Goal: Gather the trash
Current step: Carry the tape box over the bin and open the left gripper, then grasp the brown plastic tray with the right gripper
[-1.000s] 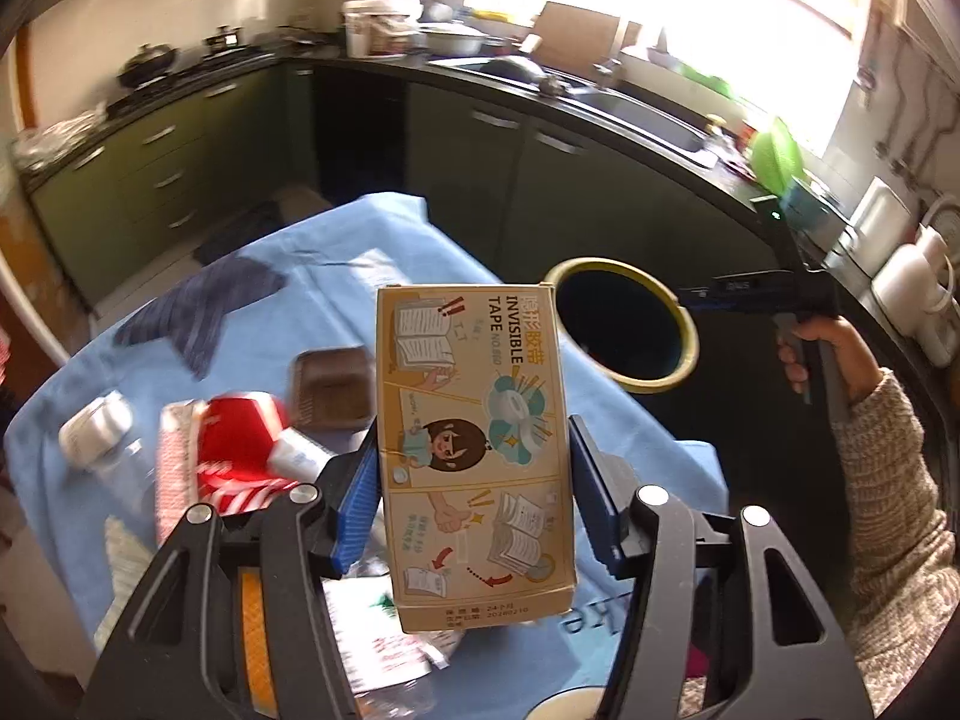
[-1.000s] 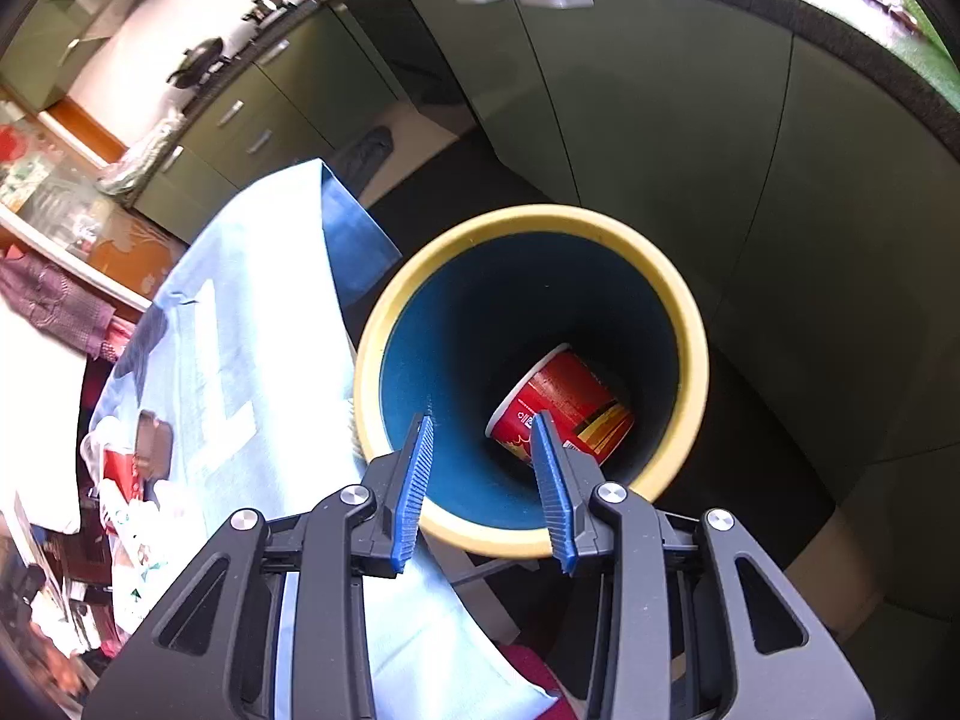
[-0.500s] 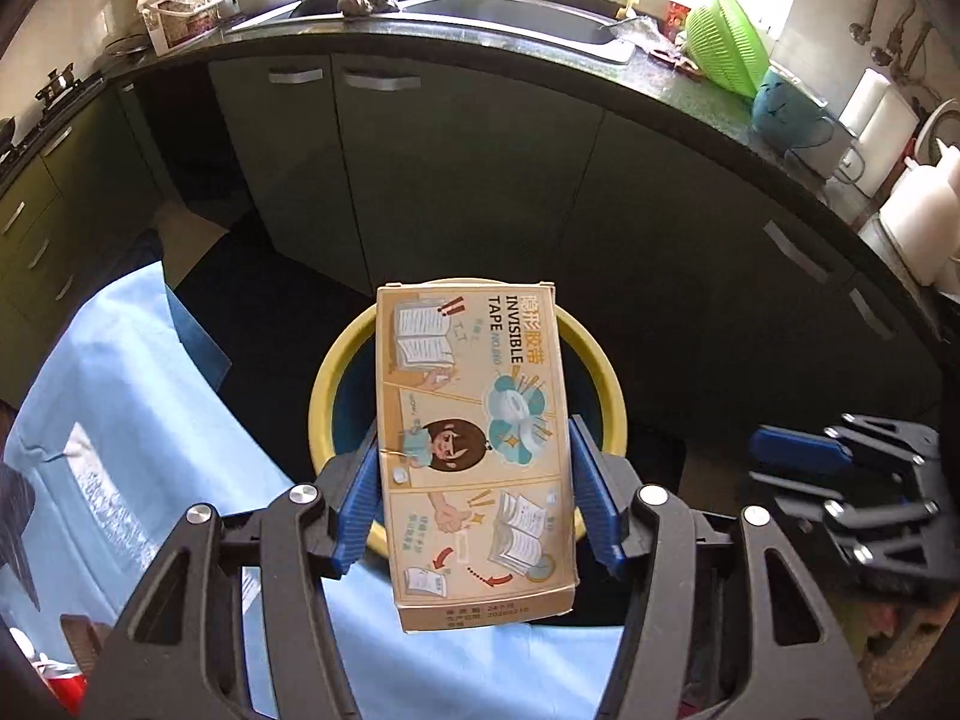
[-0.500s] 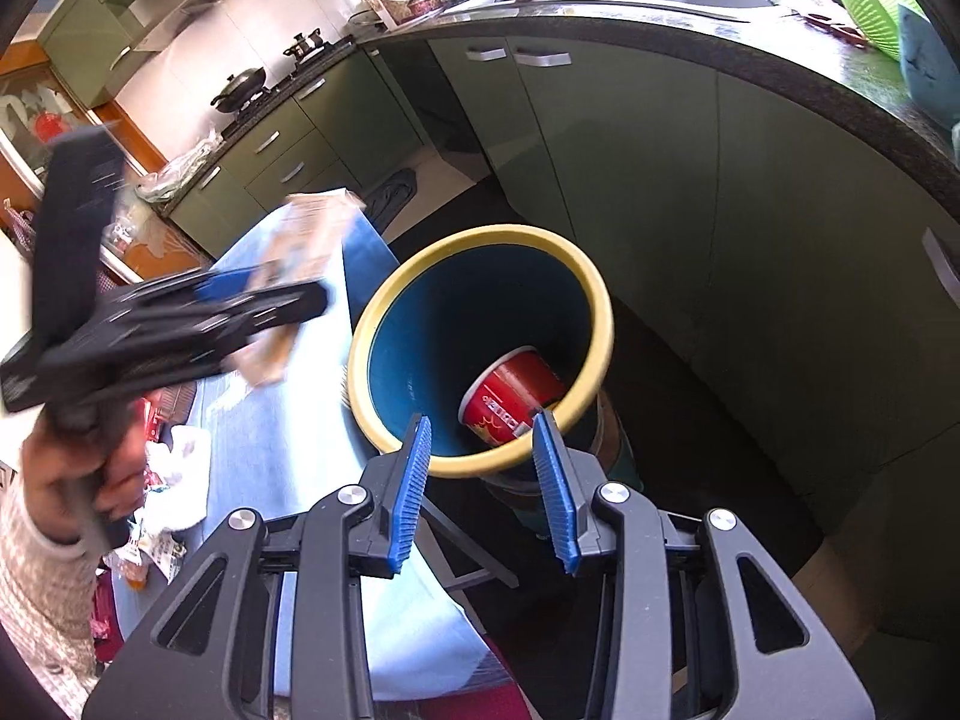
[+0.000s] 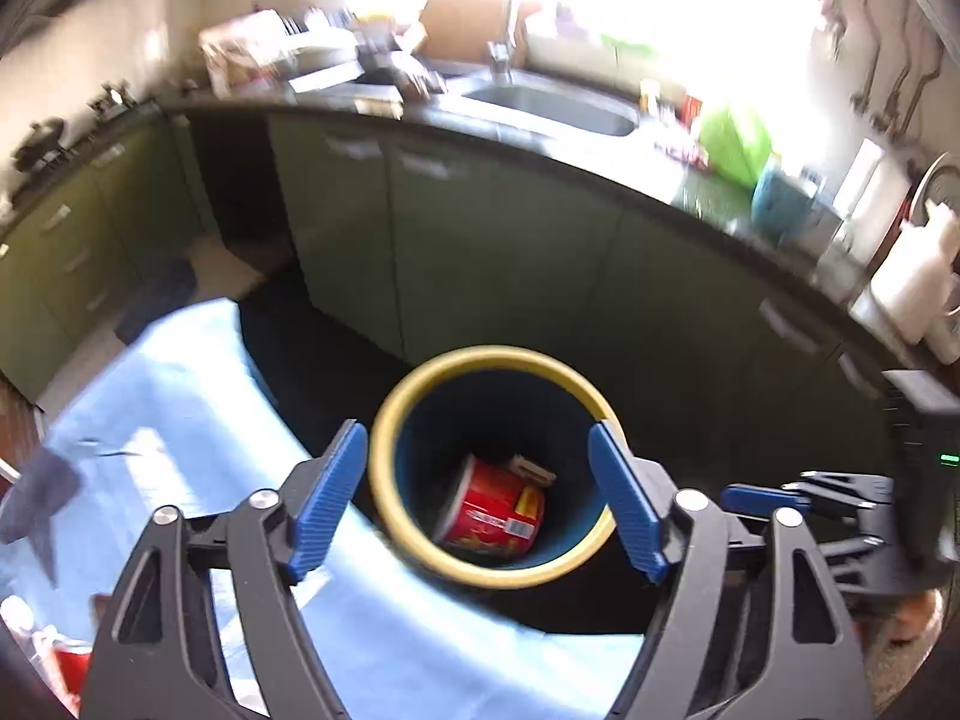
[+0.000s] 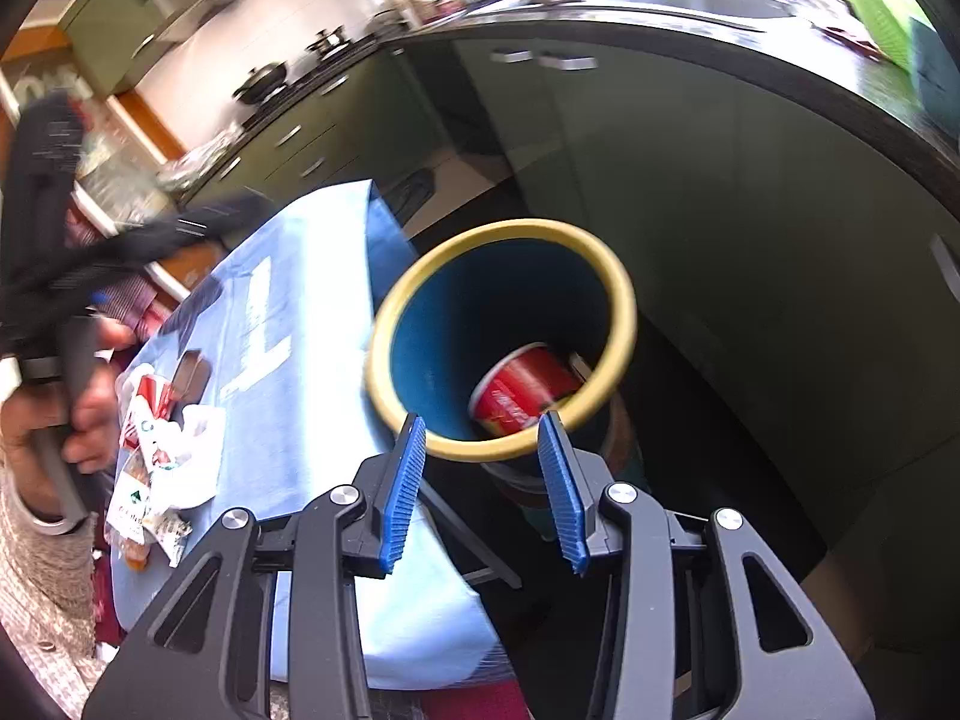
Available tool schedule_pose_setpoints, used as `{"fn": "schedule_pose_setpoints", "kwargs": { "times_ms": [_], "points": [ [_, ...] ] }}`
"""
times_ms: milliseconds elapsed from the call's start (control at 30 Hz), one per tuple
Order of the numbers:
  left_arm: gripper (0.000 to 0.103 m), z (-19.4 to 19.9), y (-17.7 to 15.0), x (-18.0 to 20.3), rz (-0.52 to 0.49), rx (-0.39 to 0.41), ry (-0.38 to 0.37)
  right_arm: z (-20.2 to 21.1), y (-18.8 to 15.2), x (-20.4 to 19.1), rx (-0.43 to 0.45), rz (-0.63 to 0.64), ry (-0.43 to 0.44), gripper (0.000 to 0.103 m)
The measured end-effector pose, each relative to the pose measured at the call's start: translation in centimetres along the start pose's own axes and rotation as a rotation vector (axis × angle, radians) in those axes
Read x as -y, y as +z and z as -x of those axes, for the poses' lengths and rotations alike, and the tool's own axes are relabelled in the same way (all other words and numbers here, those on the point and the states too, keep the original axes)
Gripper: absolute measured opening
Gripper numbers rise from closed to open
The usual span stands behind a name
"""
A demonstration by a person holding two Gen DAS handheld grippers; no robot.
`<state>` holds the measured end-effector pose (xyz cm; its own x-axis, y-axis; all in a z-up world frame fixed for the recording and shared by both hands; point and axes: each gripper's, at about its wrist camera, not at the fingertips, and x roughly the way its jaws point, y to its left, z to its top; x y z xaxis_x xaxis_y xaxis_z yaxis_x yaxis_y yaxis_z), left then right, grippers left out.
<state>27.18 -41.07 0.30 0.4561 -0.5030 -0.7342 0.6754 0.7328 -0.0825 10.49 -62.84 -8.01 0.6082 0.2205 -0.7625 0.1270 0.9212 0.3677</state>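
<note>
Trash bin (image 5: 420, 546) holds one red cup (image 5: 492, 513) and one box (image 5: 531, 471); both tools, left tool (image 5: 480, 498) and right tool (image 6: 486, 483), gape empty.

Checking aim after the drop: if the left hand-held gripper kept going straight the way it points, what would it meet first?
Probably the open mouth of the yellow-rimmed bin; the left hand-held gripper would then reach the red cup inside. Depth is unclear.

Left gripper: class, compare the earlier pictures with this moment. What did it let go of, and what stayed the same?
The left gripper opened and dropped the tape box into the bin, where it lies beside the red cup. The right gripper stayed open and empty; wrappers remain on the table.
</note>
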Motion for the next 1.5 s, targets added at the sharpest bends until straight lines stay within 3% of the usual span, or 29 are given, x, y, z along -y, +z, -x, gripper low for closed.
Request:
{"fn": "schedule_pose_setpoints", "kwargs": {
  "times_ms": [200, 367, 500, 633, 767, 1033, 1167, 1367, 1500],
  "points": [
    [0.087, 14.2, -6.9, -9.1, 0.115, 0.213, 0.106, -3.3, 0.6, -8.4, -0.069, 0.144, 0.078, 0.04],
    [0.092, 20.6, -14.5, -16.4, 0.216, 0.333, 0.283, -6.8, -0.2, -16.8, -0.147, 0.253, 0.15, 0.04],
    [0.094, 22.7, -19.2, -22.0, 0.246, 0.423, 0.424, -9.8, -0.2, -23.0, -0.195, 0.331, 0.207, 0.04],
    [0.094, 23.0, -21.7, -26.0, 0.312, 0.464, 0.49, -13.5, 0.8, -27.8, -0.252, 0.356, 0.205, 0.04],
    [0.095, 22.5, -22.3, -26.6, 0.317, 0.462, 0.533, -17.5, 2.4, -31.2, -0.296, 0.352, 0.173, 0.037],
    [0.096, 22.7, -23.4, -26.4, 0.323, 0.488, 0.569, -24.4, 3.7, -33.7, -0.378, 0.314, 0.09, 0.029],
    [0.096, 22.0, -23.6, -26.5, 0.323, 0.471, 0.539, -25.8, 3.5, -34.0, -0.386, 0.33, 0.069, 0.008],
    [0.096, 21.6, -23.7, -26.9, 0.332, 0.457, 0.536, -24.0, 4.8, -32.6, -0.317, 0.298, 0.091, 0.005],
    [0.096, 21.8, -24.0, -27.2, 0.347, 0.462, 0.524, -20.0, 6.7, -29.9, -0.231, 0.259, 0.09, 0.005]
  ]
}}
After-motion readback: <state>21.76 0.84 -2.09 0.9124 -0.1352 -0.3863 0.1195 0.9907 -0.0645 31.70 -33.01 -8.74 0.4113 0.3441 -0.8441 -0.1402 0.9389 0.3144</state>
